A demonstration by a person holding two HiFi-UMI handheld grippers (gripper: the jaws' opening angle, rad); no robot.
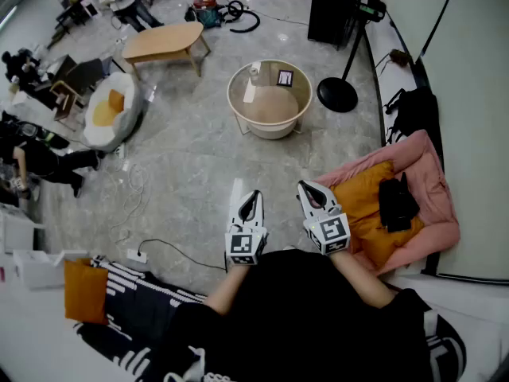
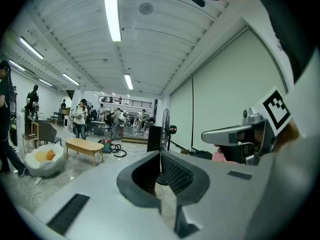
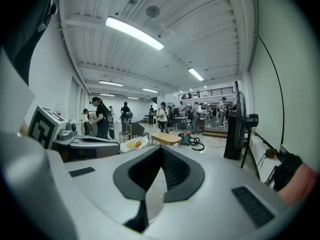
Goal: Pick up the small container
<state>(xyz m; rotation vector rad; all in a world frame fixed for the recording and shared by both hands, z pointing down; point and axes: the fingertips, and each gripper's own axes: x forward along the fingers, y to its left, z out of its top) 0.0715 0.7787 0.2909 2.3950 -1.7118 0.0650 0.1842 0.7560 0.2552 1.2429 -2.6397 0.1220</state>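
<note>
The task has hardly begun: this is the stand-off before any approach. In the head view the left tool (image 1: 248,197) and the right tool (image 1: 312,191) are held side by side close to the person's body. Both point out across the floor (image 1: 191,157) and tip only slightly down. Each tool's own view shows its jaws brought together at the tips with nothing between them, so both are closed and empty.

The container (image 1: 254,72) looks to be the small pale thing standing on the round desk (image 1: 234,110), toward its far side and near a square marker card (image 1: 285,78) (it is too small here to tell its shape or whether it has a lid). The desk is well apart from both tools, with a stretch of floor between.

The next move, as I judge it, is to step forward and carry one tool out over the desk; the left one sits more in line with the container. Its jaws must spread wide before it arrives. The desk is low, so the tool will have to tilt further down. Then it must straddle the container without nudging the card, and close.
</note>
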